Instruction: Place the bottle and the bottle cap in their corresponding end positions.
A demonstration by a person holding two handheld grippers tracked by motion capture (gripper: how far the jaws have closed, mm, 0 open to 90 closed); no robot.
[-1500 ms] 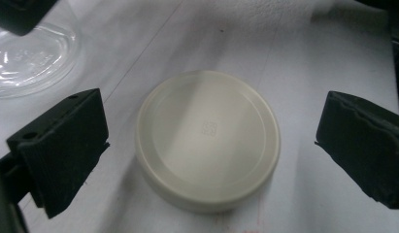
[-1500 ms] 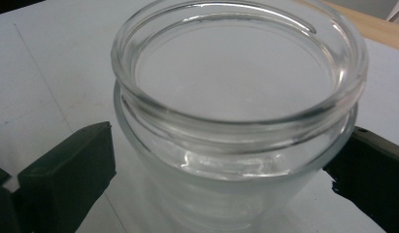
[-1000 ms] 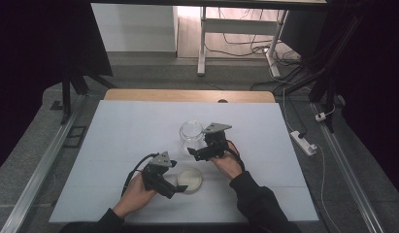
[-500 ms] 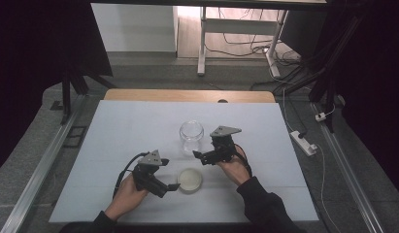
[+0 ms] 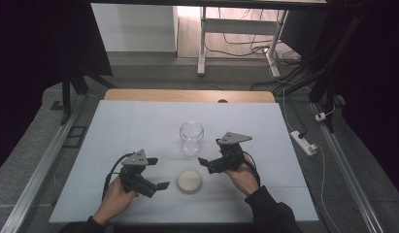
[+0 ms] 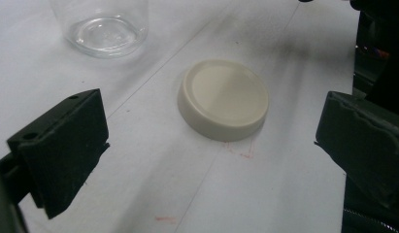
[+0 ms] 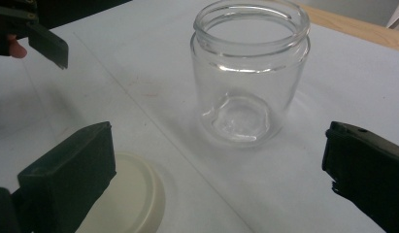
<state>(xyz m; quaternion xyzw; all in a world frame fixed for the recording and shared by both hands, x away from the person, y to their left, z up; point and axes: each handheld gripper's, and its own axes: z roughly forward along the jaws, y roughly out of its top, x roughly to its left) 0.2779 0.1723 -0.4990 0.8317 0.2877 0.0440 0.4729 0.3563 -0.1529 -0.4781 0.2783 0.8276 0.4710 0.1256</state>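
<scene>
An empty clear glass jar [image 5: 191,136] stands upright and uncovered near the middle of the white table [image 5: 139,126]. Its cream round lid [image 5: 189,180] lies flat in front of it, apart from the jar. My left gripper [image 5: 158,173] sits left of the lid, open and empty. In the left gripper view the lid [image 6: 224,99] lies ahead of the wide-apart jaws of that gripper [image 6: 211,141], with the jar [image 6: 105,24] beyond. My right gripper [image 5: 205,165] is right of the jar and lid, open. Its own view has the jar [image 7: 250,73] ahead and the lid [image 7: 134,199] low left.
A wooden strip [image 5: 187,95] edges the far side of the table. Metal rails run along both sides, and a power strip [image 5: 303,142] lies on the floor at the right. Faint red marks [image 6: 241,150] sit on the sheet near the lid.
The left gripper has drawn back to the left, away from the lid. The right gripper has pulled right and toward me, away from the jar. Jar and lid have stayed in place.
</scene>
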